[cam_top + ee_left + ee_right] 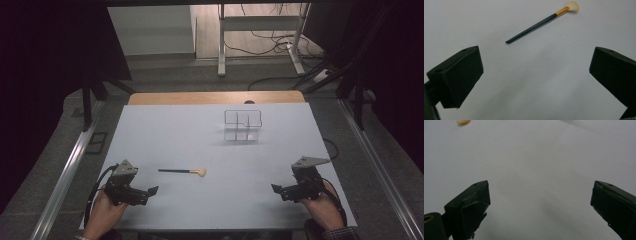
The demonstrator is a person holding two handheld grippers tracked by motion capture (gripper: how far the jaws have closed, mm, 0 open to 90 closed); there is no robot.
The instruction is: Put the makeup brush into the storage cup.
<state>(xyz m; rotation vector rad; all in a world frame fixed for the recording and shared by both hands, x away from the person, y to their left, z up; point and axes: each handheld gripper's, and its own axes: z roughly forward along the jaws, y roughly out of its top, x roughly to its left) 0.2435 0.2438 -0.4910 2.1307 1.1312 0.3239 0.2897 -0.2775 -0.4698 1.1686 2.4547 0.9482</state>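
Probably the brush (182,171), which lay flat on the table (165,131) just ahead of the wide-open, empty left gripper (150,191), was light and stiff, best pinched at its dark handle, while the right gripper (276,189) also gaped empty.

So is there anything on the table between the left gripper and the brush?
No. In the left gripper view, bare white table lies between the open left gripper and the brush; the high view agrees.
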